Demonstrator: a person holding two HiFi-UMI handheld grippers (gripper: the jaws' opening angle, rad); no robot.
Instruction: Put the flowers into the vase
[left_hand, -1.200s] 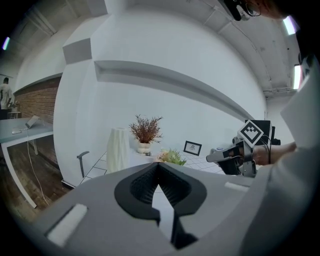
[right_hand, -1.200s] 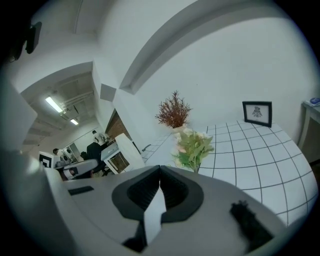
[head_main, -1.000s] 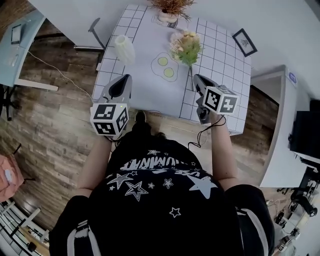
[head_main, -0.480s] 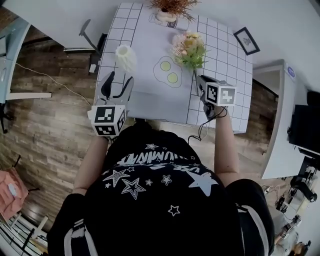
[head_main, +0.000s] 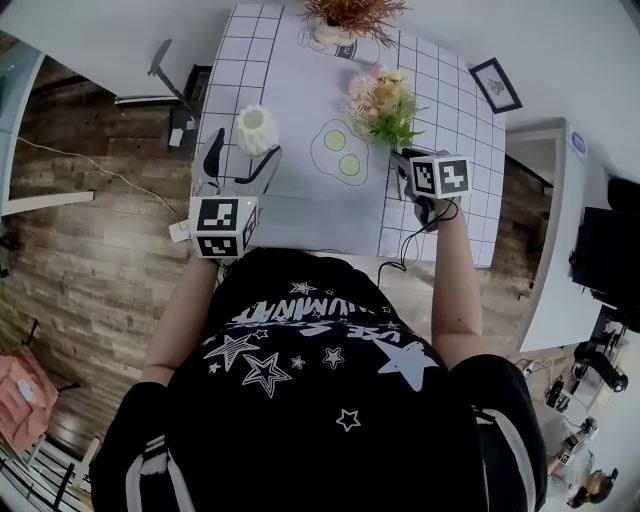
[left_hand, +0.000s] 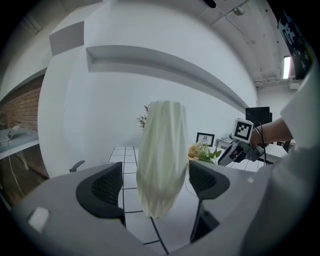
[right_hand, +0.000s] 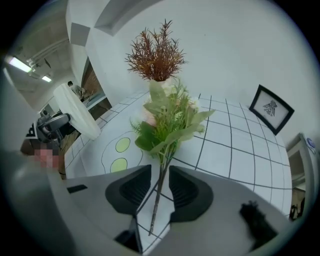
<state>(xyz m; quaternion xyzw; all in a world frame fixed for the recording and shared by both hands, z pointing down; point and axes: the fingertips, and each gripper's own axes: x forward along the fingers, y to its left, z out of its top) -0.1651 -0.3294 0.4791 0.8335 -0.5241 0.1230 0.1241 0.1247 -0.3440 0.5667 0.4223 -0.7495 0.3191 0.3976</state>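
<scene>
Now, jaws just opening, left gripper (left_hand: 157, 181) straddles the vase (left_hand: 161, 150), right gripper (right_hand: 159, 187) the flowers (right_hand: 167, 120).

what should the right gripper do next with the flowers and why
Probably close the right gripper on the stems. Its jaws have just been opening and stand apart with the stems between them, pads not pressing, so nothing is held yet for carrying to the white vase.

counts | vase (head_main: 256, 128): 1 | flowers (head_main: 382, 100): 1 bunch | potted dried plant (head_main: 345, 18): 1 | framed picture (head_main: 494, 84): 1 | egg-shaped mat (head_main: 340, 152): 1, with 2 yolks | grid-lined worktop (head_main: 445, 120): 1 | white side cabinet (head_main: 545, 260): 1 | person (head_main: 320, 400): 1
</scene>
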